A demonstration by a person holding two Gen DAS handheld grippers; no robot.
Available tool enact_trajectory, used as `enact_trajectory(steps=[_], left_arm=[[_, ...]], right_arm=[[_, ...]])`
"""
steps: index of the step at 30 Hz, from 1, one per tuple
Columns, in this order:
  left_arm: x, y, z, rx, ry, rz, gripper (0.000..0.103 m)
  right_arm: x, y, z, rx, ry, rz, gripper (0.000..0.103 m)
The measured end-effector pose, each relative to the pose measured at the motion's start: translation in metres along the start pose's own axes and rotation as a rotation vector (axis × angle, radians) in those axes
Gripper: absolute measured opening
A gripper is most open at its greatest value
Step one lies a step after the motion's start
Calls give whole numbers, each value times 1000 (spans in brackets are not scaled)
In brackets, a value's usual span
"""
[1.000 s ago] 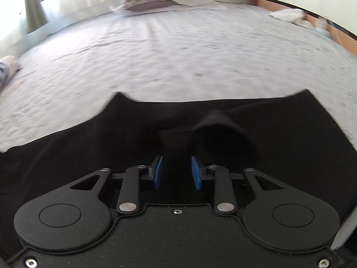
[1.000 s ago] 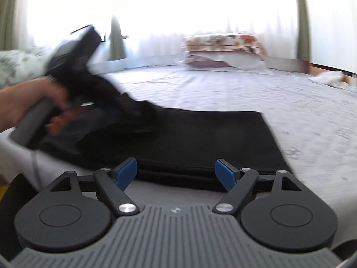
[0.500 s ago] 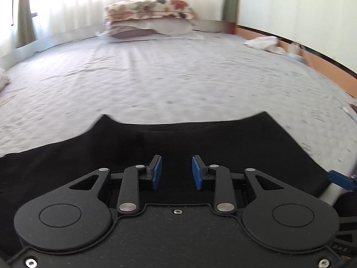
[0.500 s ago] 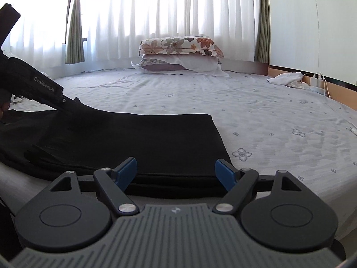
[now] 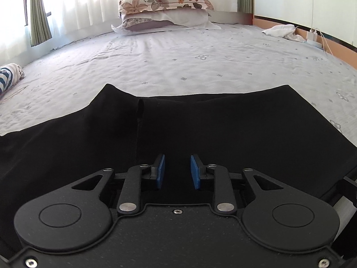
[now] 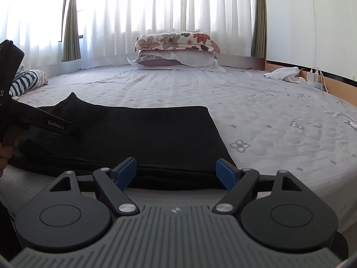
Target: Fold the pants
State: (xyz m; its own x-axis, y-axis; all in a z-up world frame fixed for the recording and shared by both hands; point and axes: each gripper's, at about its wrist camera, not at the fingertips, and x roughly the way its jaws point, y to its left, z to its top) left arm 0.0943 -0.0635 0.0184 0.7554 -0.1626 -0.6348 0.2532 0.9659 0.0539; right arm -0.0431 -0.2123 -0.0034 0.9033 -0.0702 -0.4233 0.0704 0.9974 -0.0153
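Black pants (image 5: 223, 129) lie folded flat on the bed, with a vertical crease left of centre. My left gripper (image 5: 177, 163) hovers over their near part. Its blue pads stand a narrow gap apart and the jaws are closing; only flat cloth shows beneath the gap, none pinched. In the right wrist view the pants (image 6: 145, 131) stretch from the left edge to a straight right edge. My right gripper (image 6: 175, 163) stands wide open at their near hem, with nothing between its pads. The left gripper (image 6: 58, 124) reaches in from the left, held by a hand (image 6: 6, 149).
The grey flowered bed sheet (image 5: 200, 62) spreads beyond the pants. Stacked pillows (image 5: 165, 6) lie at the far end by curtains. A striped cloth (image 5: 9, 78) sits at the left. A white cloth (image 5: 281, 30) and charger cables lie by the right wall.
A raised bunch of black cloth in front of the left pads has dropped and now lies flat. The left gripper has drawn back to the left in the right wrist view.
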Motion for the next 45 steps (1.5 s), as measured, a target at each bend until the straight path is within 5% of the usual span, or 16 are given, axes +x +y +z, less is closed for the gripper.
enact_trajectory(steps=[11, 19, 35, 45], left_arm=[[-19, 34, -10, -141, 26, 39, 39], [-61, 70, -24, -283, -47, 58, 52], [-112, 195, -79, -640, -101, 308, 90], [-113, 253, -103, -856, -106, 429, 93]], right_arm=[[-1, 2, 0, -7, 6, 2, 88], [-5, 5, 0, -26, 10, -7, 89], [-3, 50, 2, -104, 0, 109, 91], [-7, 124, 1, -333, -46, 266, 91]])
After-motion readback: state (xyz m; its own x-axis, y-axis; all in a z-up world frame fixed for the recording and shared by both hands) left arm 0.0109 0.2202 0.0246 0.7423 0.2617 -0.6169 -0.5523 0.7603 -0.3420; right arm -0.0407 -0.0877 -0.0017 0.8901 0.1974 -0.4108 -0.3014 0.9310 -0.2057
